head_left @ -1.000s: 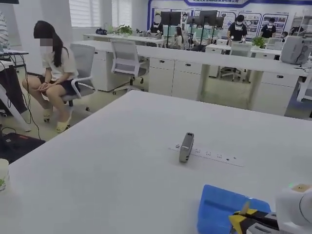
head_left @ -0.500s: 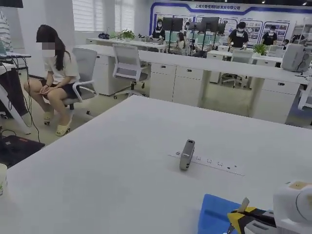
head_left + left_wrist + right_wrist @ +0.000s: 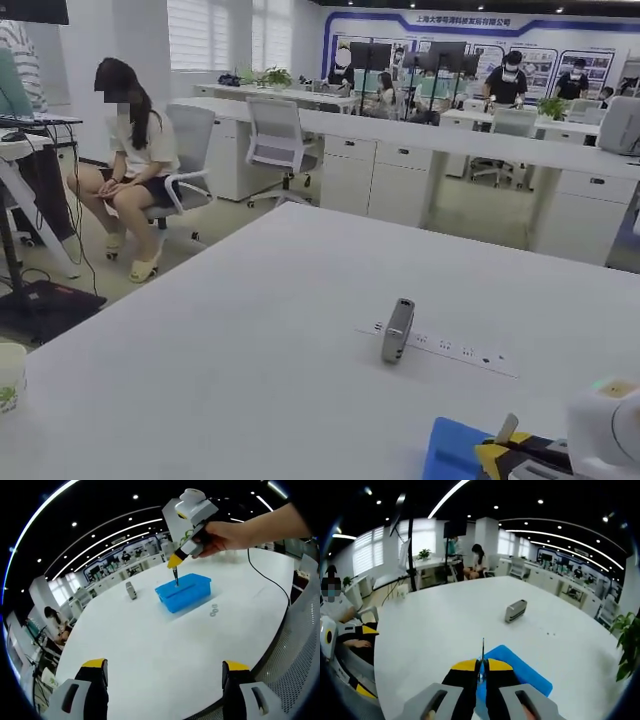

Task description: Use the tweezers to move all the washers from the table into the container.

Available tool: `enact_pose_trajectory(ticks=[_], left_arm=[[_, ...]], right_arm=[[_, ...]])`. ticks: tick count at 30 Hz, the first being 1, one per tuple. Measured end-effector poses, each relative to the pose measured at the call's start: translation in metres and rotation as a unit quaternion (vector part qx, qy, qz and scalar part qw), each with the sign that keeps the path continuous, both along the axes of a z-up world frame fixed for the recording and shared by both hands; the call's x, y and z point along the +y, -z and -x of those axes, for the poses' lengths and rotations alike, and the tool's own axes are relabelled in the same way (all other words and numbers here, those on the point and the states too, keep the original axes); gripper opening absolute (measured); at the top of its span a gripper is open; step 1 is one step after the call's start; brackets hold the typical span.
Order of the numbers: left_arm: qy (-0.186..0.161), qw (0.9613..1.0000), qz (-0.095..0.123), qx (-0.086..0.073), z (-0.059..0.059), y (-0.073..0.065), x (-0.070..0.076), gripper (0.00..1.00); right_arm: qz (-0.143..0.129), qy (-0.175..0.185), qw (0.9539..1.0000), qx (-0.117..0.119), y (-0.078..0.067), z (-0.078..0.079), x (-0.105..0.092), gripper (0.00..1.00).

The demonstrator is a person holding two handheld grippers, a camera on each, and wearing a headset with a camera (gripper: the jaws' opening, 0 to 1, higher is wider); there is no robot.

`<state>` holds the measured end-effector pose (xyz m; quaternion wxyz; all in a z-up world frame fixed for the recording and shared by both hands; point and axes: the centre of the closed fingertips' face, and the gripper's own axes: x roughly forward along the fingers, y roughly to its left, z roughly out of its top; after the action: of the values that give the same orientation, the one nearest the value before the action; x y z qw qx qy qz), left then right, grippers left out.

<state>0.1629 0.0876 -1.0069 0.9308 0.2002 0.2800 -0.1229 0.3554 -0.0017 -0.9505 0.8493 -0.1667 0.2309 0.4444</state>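
My right gripper [image 3: 481,665] is shut on thin metal tweezers [image 3: 482,652], which point down over the blue container [image 3: 520,672]. In the left gripper view a hand holds that right gripper [image 3: 175,560] above the container [image 3: 182,591], with the tweezers [image 3: 176,577] reaching into it. Two or three small washers [image 3: 214,612] lie on the white table just beside the container's near side. My left gripper [image 3: 165,667] stands wide open with nothing in it, well back from the container. In the head view the right gripper [image 3: 495,455] and container [image 3: 450,452] sit at the bottom right.
A grey box-shaped device [image 3: 397,330] stands by a white power strip [image 3: 450,350] in the middle of the table [image 3: 230,350]. A paper cup [image 3: 10,375] is at the left edge. A person sits on a chair [image 3: 185,150] beyond the table.
The head view has tilted and swung, so the whole scene sits lower and further right. The right gripper with the tweezers stays over the blue container.
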Motion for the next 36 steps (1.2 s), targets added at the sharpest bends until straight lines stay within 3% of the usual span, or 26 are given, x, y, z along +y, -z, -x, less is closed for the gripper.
enact_pose_trajectory(ticks=[2, 14, 24, 30, 36], left_arm=[[-0.001, 1.0000, -0.001, 0.003, 0.000, 0.001, 0.000, 0.97], [-0.005, 0.9999, -0.006, 0.010, 0.000, 0.003, 0.002, 0.96], [-0.007, 0.9998, -0.009, 0.016, 0.001, 0.005, 0.003, 0.95], [-0.008, 0.9998, -0.010, 0.017, 0.001, 0.007, 0.004, 0.95], [-0.009, 0.9997, -0.009, 0.019, 0.001, 0.007, 0.004, 0.95]], right_arm=[[0.001, 0.000, 1.0000, -0.008, 0.003, -0.004, 0.001, 0.01], [0.010, 0.001, 0.9999, 0.006, 0.034, -0.016, 0.006, 0.01], [0.012, 0.002, 0.9998, 0.014, 0.050, -0.022, 0.006, 0.01], [0.004, 0.014, 0.9990, 0.043, 0.063, -0.024, 0.005, 0.01], [0.009, 0.009, 0.9991, 0.041, 0.070, -0.023, 0.008, 0.01]])
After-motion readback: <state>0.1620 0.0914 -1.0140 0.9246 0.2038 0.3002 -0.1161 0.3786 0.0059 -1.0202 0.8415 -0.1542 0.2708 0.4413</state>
